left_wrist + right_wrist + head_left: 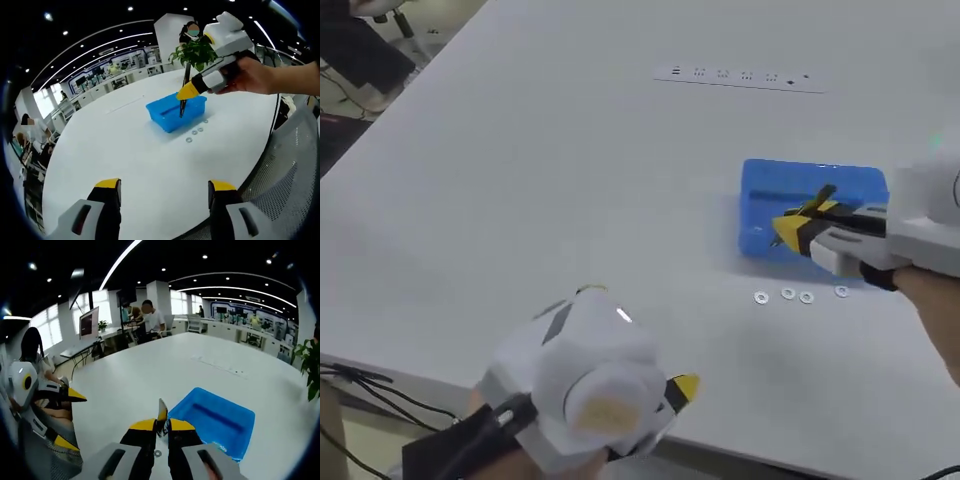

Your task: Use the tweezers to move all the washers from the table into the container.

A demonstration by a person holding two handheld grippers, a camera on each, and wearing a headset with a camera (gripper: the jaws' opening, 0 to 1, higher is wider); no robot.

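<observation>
A blue container (810, 205) stands on the white table (570, 180). Several small washers (788, 294) lie in a row on the table just in front of it. My right gripper (788, 230) is shut on dark tweezers (821, 195), whose tips point down over the container. The left gripper view shows the tweezers (183, 97) hanging above the container (170, 116), with the washers (195, 132) beside it. In the right gripper view the tweezers (162, 414) stick out between the shut jaws, near the container (215, 420). My left gripper (164, 190) is open and holds nothing, low at the table's near edge.
A flush power strip (740, 77) is set in the table behind the container. A potted plant (197, 50) stands past the table's far side. A mesh chair (295, 165) sits by the table edge. People sit at desks in the background.
</observation>
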